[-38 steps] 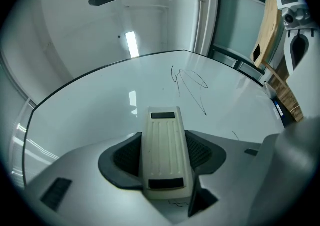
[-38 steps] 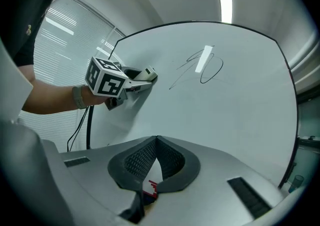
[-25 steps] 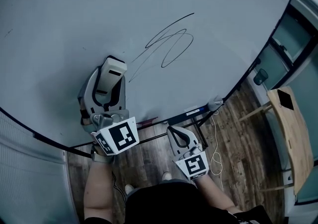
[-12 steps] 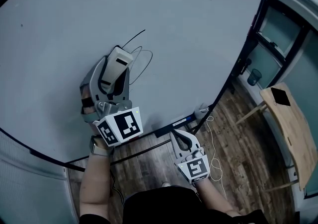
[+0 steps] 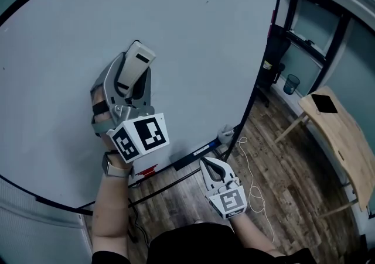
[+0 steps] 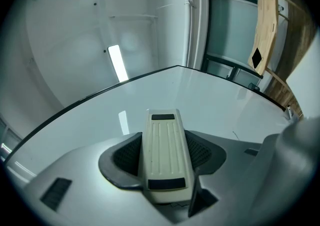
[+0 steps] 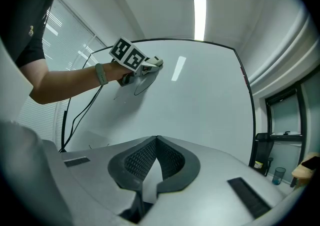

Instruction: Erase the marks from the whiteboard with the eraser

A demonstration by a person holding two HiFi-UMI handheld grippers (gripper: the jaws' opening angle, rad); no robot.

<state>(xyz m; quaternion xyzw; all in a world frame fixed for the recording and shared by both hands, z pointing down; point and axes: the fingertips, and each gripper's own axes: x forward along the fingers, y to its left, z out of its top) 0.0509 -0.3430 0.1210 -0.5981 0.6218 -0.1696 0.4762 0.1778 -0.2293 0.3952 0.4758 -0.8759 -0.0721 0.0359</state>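
My left gripper (image 5: 135, 69) is shut on a cream eraser (image 5: 137, 60) and presses it flat against the whiteboard (image 5: 205, 40). No pen marks show in the head view, where the gripper covers that part of the board. In the left gripper view the eraser (image 6: 164, 155) lies lengthwise between the jaws, with a short thin stroke (image 6: 234, 134) to its right. The right gripper view shows a curved black line (image 7: 143, 85) just below the left gripper (image 7: 149, 64). My right gripper (image 5: 212, 166) hangs low below the board's bottom edge, shut on nothing, its tips (image 7: 156, 142) meeting.
A marker tray (image 5: 199, 154) runs along the board's lower edge with a small grey object (image 5: 225, 135) at its right end. A wooden table (image 5: 337, 140) holding a black object (image 5: 324, 103) stands at the right. A white cable (image 5: 256, 189) lies on the wood floor.
My left gripper has swept the eraser up and right over the scribble, which no longer shows in the head view. The head view has swung to the left. The right gripper has stayed low.
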